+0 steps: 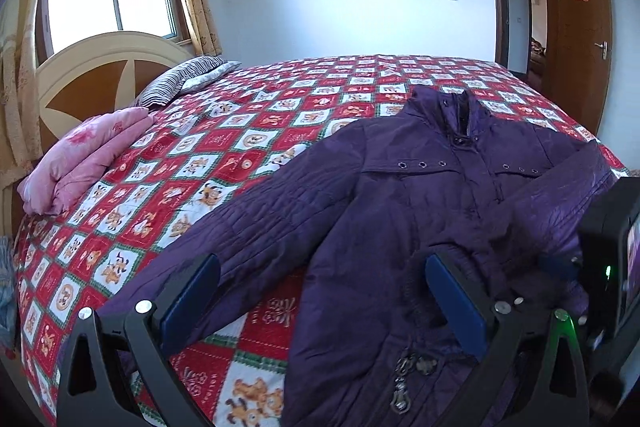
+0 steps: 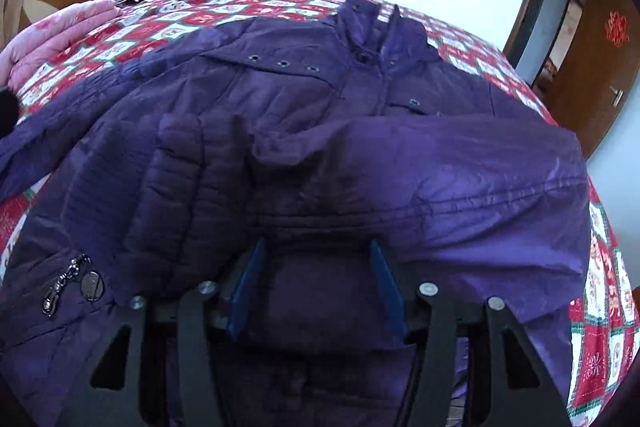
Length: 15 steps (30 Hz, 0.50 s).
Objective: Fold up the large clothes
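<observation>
Jacket (image 2: 304,115) hem cut off below; left gripper (image 1: 320,291) spread wide above it, right gripper (image 2: 316,283) apart around sleeve bulk, grip unclear; free quilt (image 1: 224,147) leftward.

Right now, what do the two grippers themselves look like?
Both match: the left gripper and right gripper have black angular linkage arms with triangular cutouts, round silver pivot bolts and flat blue finger pads. A green light glows beside the left one. No sleeves or hands visible.

Dark purple jacket (image 1: 420,195) on a red-and-white checked cartoon quilt (image 1: 192,163) — pink folded blanket (image 1: 84,159), striped pillow (image 1: 180,83).
</observation>
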Available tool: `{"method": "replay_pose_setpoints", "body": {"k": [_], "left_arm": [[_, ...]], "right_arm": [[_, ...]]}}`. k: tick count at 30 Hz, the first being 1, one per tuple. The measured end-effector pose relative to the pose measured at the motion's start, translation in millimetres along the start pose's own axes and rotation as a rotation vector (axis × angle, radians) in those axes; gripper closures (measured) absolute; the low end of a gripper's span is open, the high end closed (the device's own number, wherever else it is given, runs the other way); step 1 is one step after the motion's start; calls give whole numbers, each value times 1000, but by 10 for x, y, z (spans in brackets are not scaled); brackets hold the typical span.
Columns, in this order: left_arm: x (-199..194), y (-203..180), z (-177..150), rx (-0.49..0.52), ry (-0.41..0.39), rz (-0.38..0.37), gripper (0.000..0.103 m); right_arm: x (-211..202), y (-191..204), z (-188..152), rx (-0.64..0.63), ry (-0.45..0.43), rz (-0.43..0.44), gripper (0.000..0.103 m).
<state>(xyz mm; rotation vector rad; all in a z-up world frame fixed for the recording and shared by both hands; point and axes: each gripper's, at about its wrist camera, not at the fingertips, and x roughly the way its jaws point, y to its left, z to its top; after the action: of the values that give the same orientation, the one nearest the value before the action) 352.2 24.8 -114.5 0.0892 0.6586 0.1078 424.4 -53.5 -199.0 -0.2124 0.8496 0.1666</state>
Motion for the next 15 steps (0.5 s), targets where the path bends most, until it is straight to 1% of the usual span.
{"method": "replay_pose_setpoints", "body": {"k": [2, 4, 5, 6, 7, 9, 11, 13, 15], "left_arm": [[57, -70, 19, 5, 16, -2, 1], [75, -131, 66, 3, 31, -6, 1], [45, -159, 107, 1, 21, -12, 1], [16, -195, 136, 0, 6, -15, 1], [-23, -236, 181, 3, -14, -16, 1], [-57, -351, 272, 16, -35, -23, 1], [-38, -492, 324, 31, -42, -33, 1], [27, -648, 331, 58, -43, -25, 1], [132, -764, 299, 84, -41, -6, 1]], "right_arm": [[52, -5, 40, 9, 8, 26, 46], [24, -116, 83, 43, 5, 91, 46], [-18, -200, 70, 64, -3, 117, 46], [-116, -295, 92, 94, -27, 140, 46], [-234, -406, 88, 116, -66, 145, 46], [-465, -652, 104, 149, -142, 118, 46], [-588, -998, 177, 219, -187, 65, 46], [-574, -1328, 234, 289, -196, -1, 46], [-461, -1615, 256, 362, -181, -62, 46]]}}
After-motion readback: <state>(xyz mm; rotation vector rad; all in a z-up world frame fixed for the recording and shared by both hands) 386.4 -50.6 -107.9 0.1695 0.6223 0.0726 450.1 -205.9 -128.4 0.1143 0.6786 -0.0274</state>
